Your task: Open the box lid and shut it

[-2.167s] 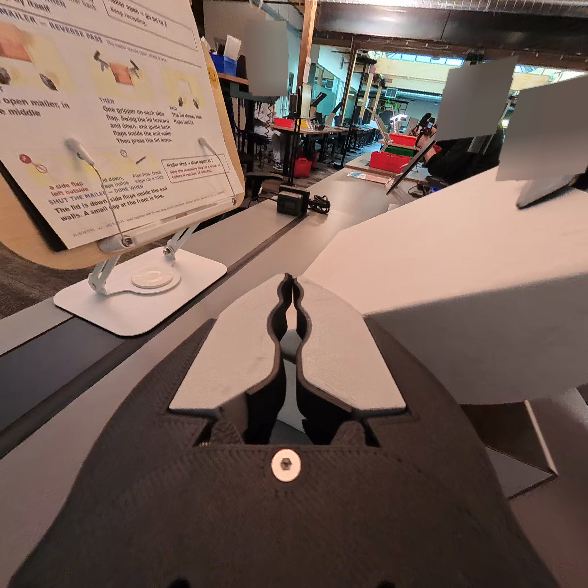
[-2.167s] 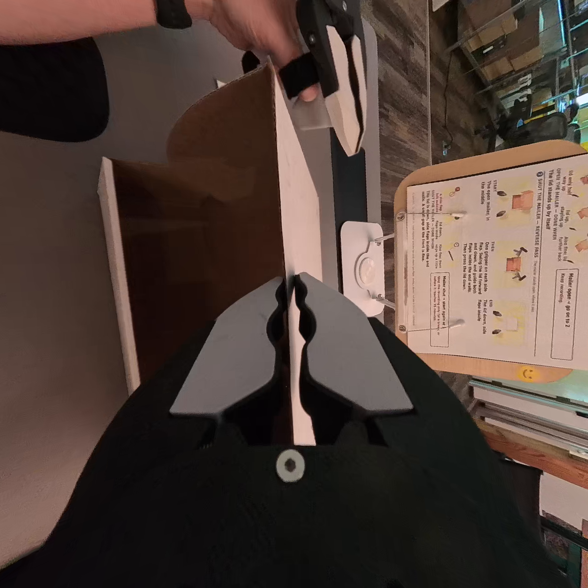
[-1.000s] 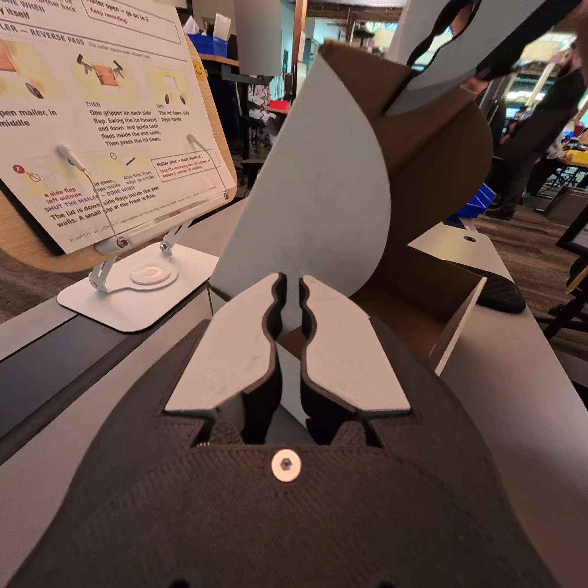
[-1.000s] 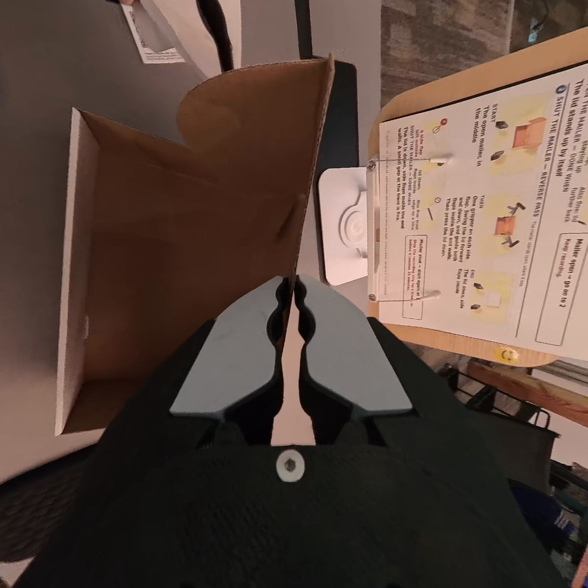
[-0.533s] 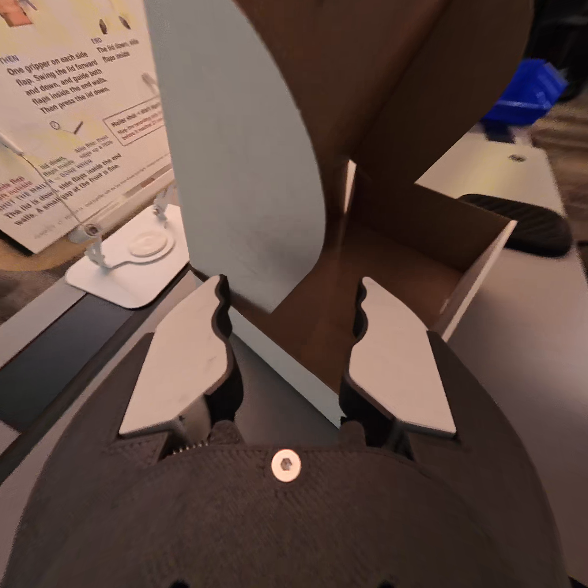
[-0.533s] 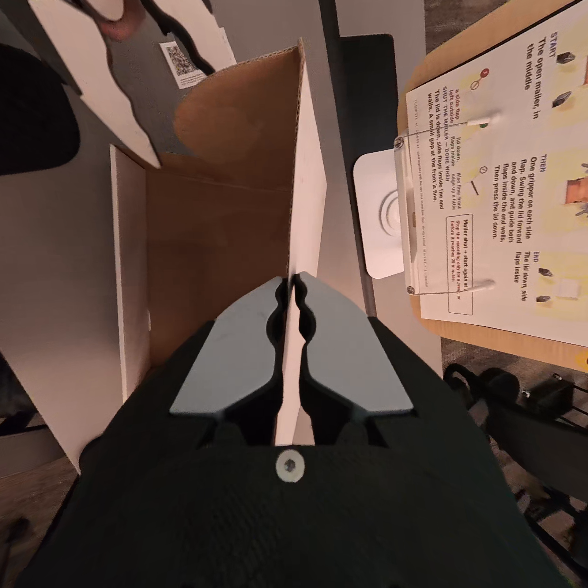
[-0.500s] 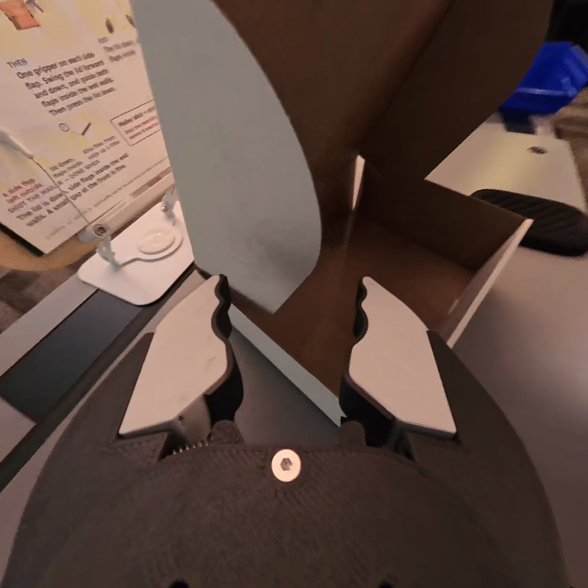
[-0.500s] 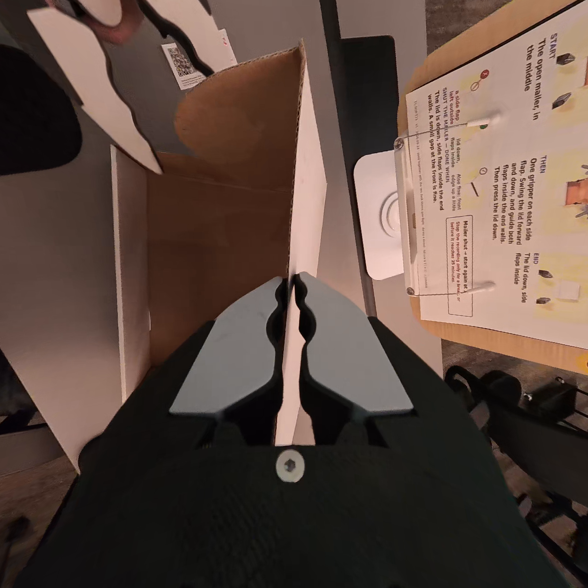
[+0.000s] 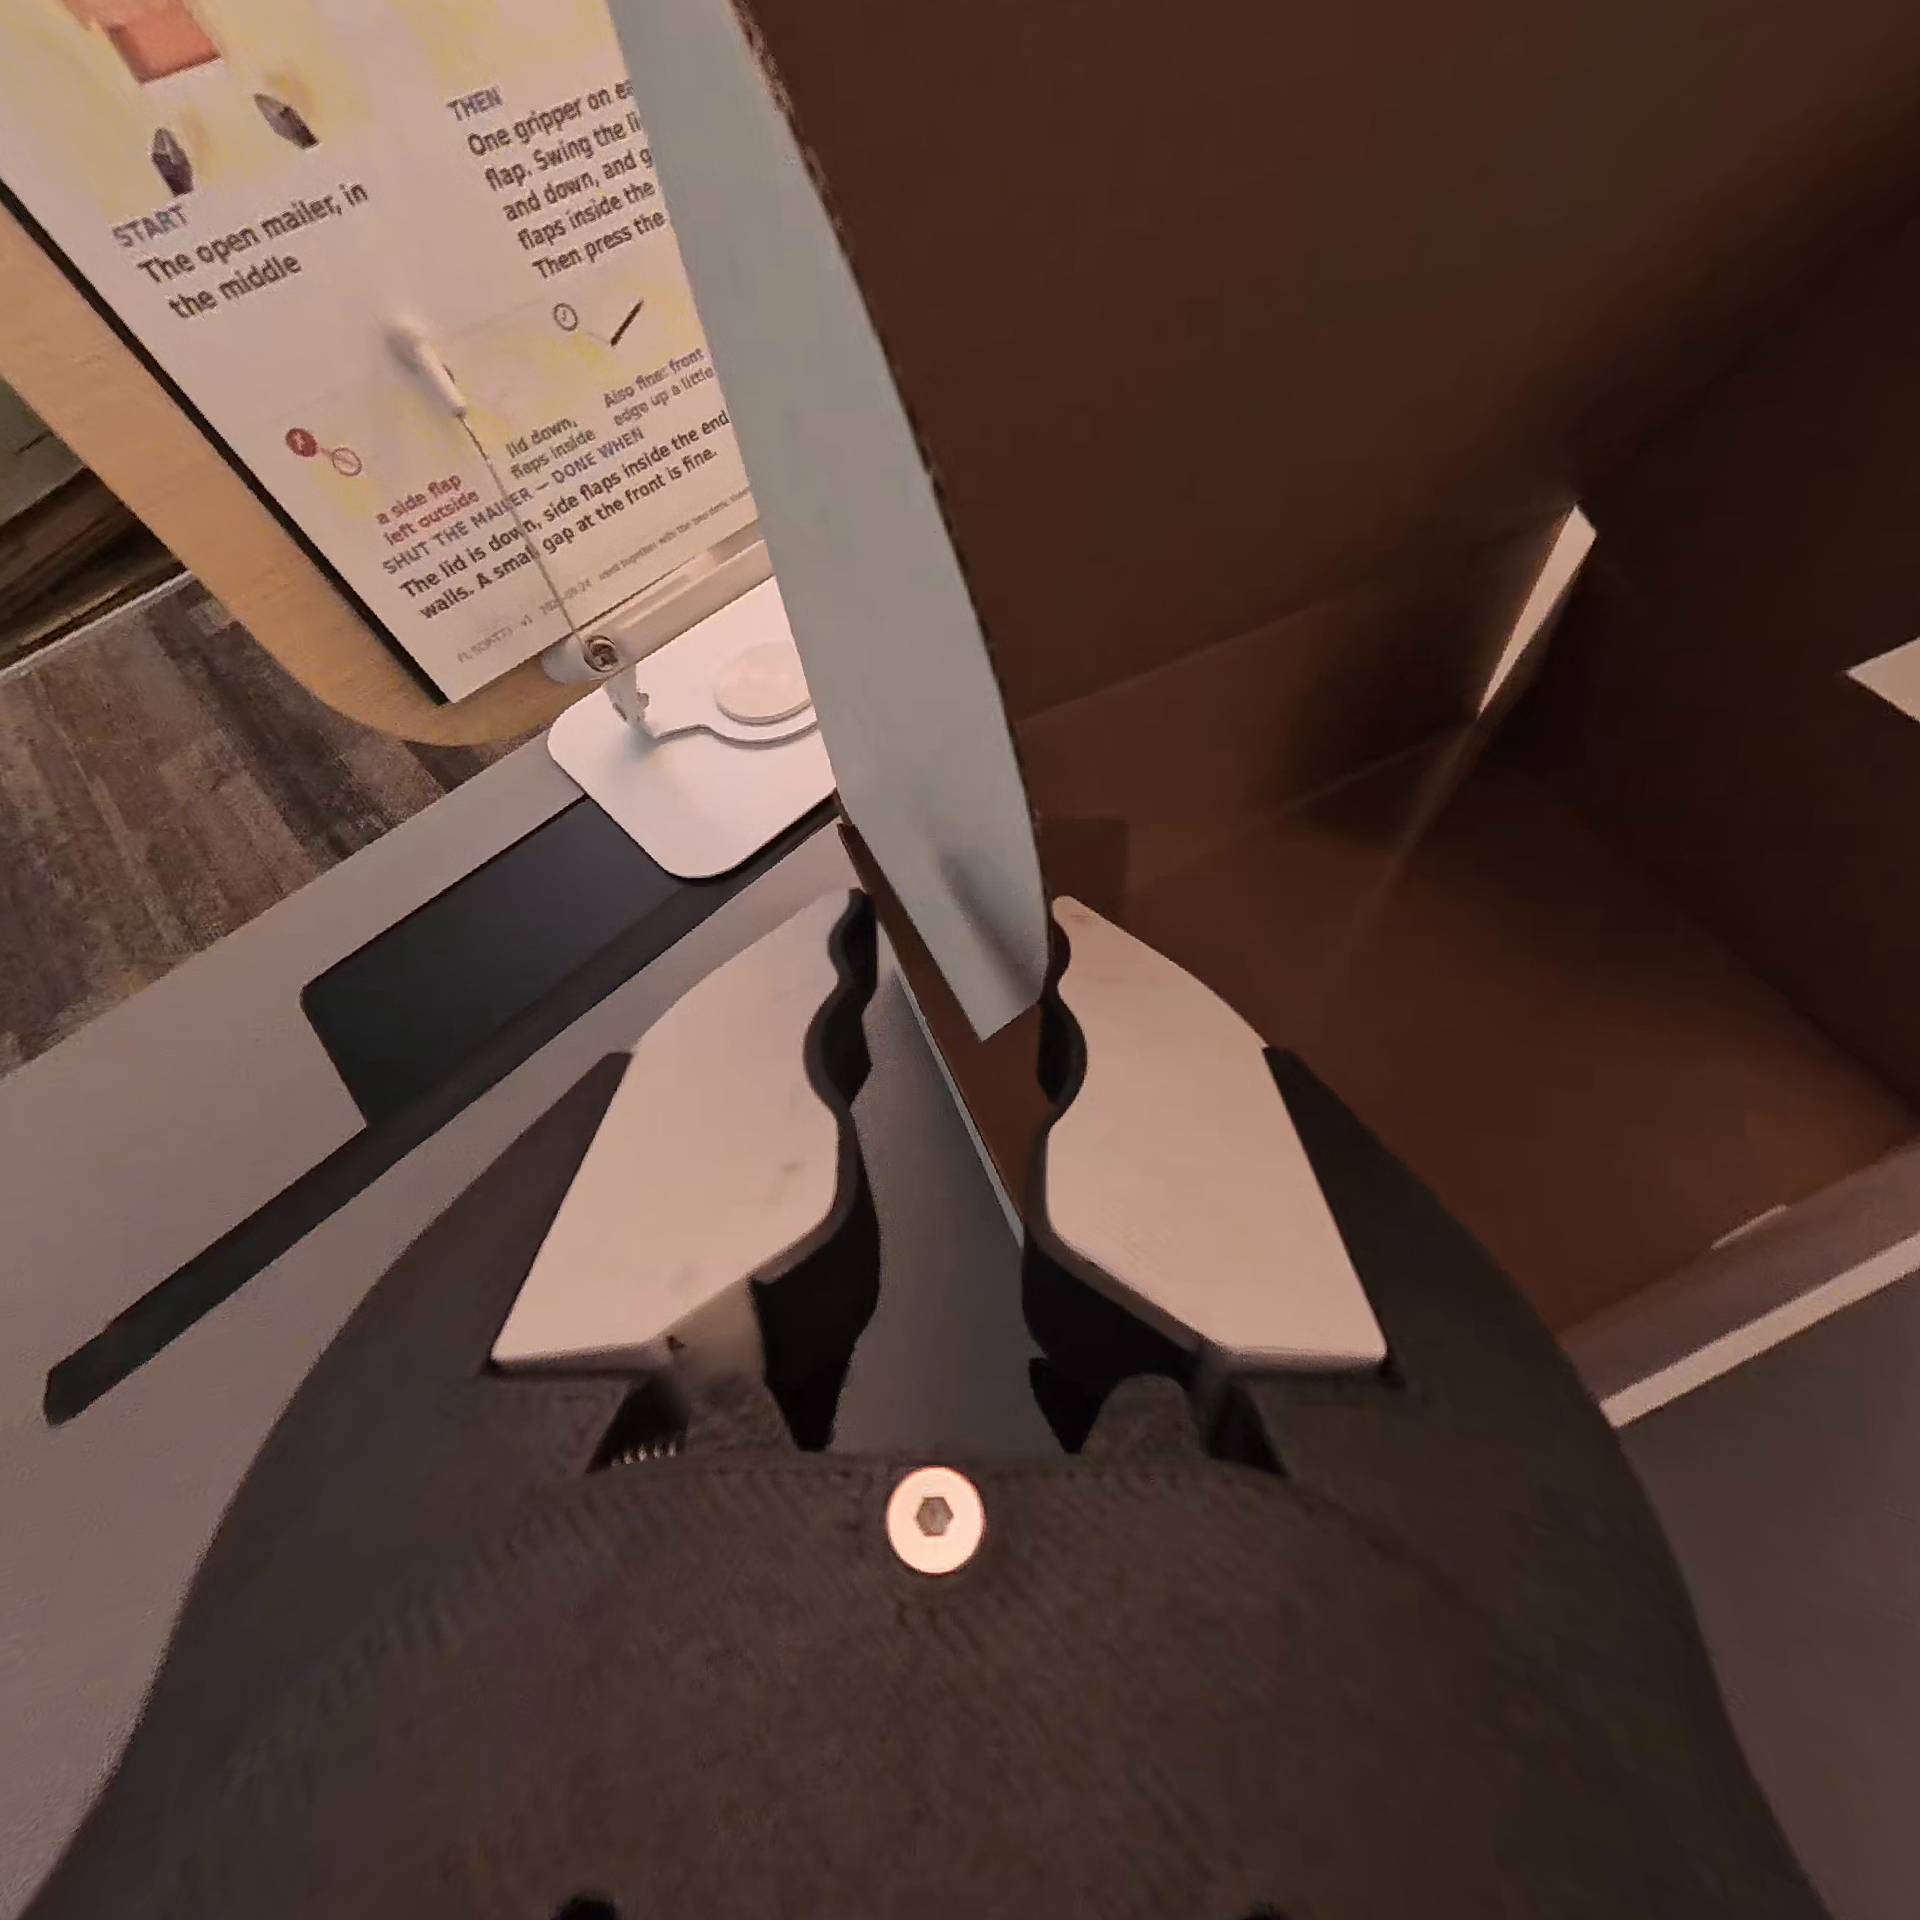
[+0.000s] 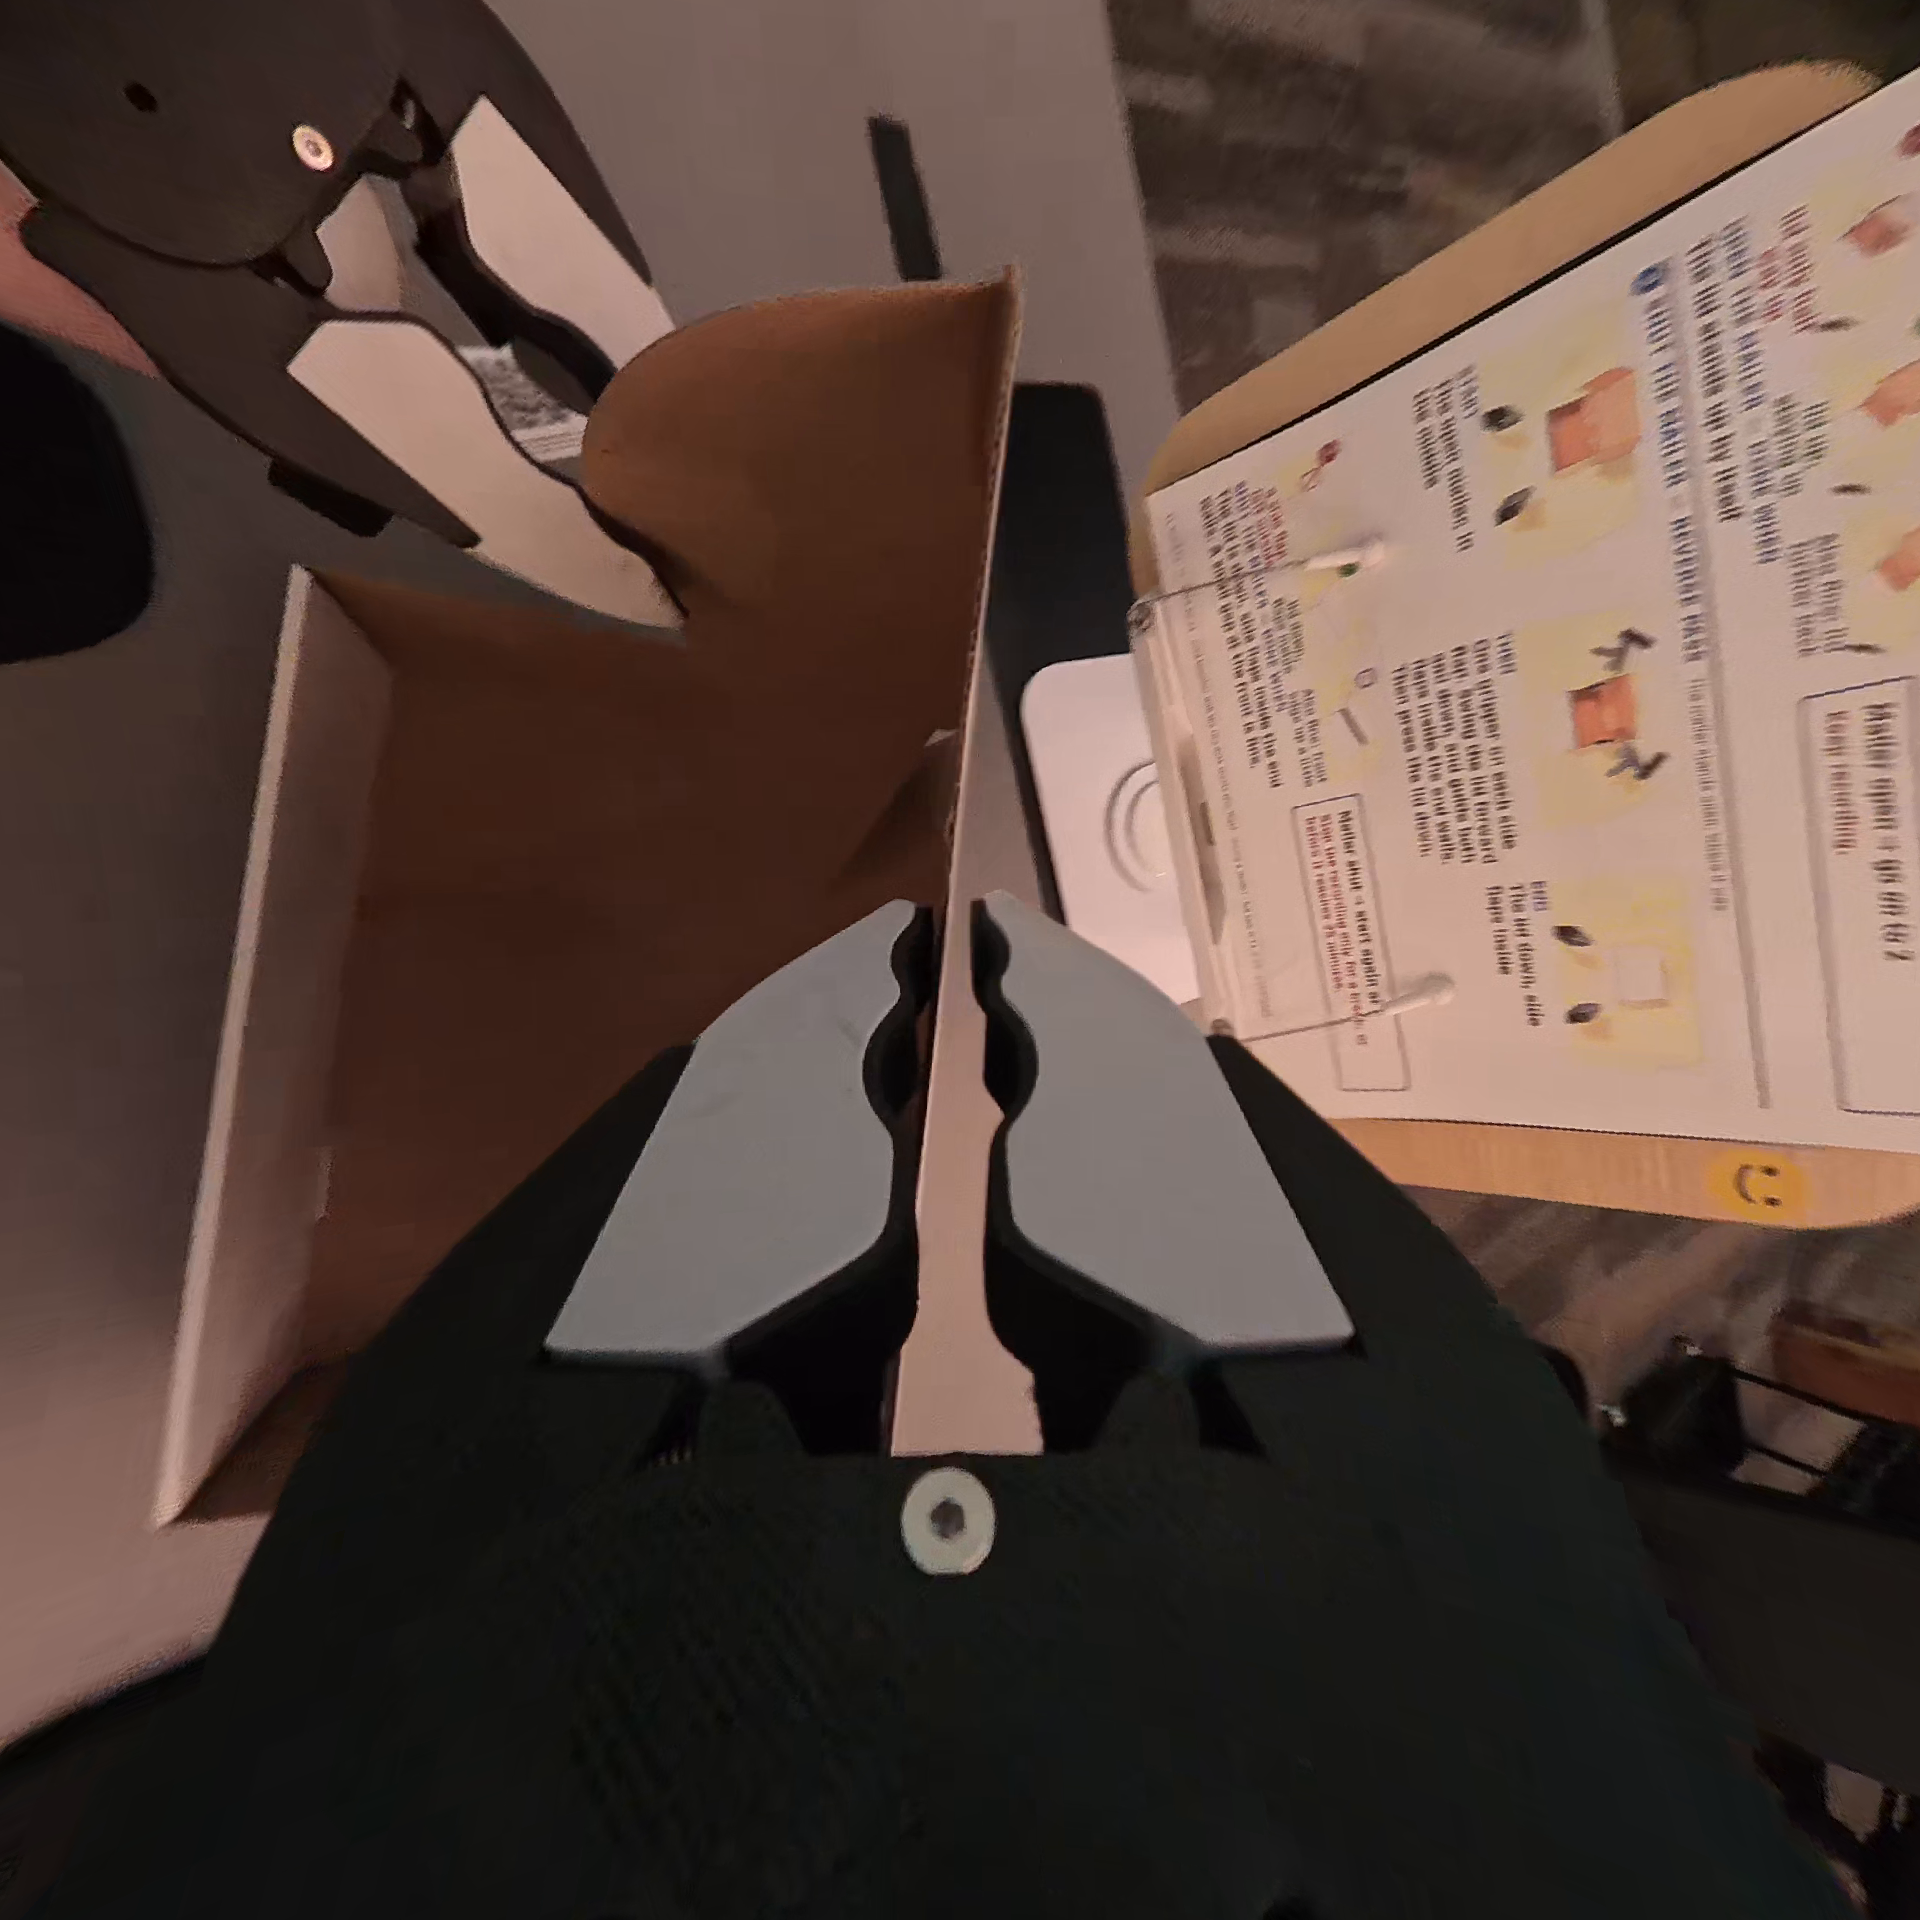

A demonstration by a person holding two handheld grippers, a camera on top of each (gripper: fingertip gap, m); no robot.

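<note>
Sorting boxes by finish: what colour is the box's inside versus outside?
Box: brown inside, white outside; clearest in the right wrist view.

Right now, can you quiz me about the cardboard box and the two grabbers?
1. True or false: the right gripper is clamped on a lid flap that runs edge-on between its fingers.
2. What colour is the inside of the box? A) brown B) green C) red
3. Fill the blank: the ____ gripper has its fingers apart, with the tip of a pale flap between them.

Key
1. True.
2. A.
3. Left: the left gripper is not closed on that flap yet.
</note>
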